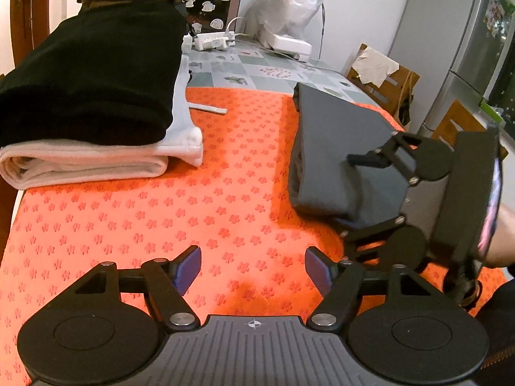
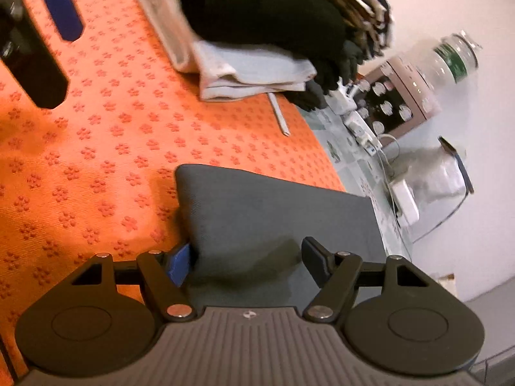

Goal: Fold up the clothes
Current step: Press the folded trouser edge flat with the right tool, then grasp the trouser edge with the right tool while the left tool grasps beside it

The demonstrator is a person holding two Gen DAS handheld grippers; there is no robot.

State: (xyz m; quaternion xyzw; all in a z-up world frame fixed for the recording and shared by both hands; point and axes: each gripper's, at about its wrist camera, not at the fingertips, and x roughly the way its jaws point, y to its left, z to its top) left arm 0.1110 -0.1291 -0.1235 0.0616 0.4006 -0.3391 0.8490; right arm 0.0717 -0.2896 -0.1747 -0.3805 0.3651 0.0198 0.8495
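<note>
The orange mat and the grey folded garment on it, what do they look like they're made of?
Orange mat: likely terry or microfibre cloth, matte, with fine ribbing and a raised flower pattern. Grey garment: apparently a smooth, thin knit or synthetic fabric, matte, showing a fine diagonal weave and soft rounded folds. Exact fibre can't be told.

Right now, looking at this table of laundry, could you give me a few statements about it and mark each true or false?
1. The grey garment lies folded on the orange cloth. True.
2. The left gripper is clamped on the grey garment. False: its jaws stand open over bare orange cloth, with nothing between them.
3. A black garment rests on top of a white one in the pile. True.
4. The right gripper is over the pile. False: it is at the grey garment, jaws open, the fabric between them.
5. A white strip lies on the orange cloth beside the pile. True.
</note>
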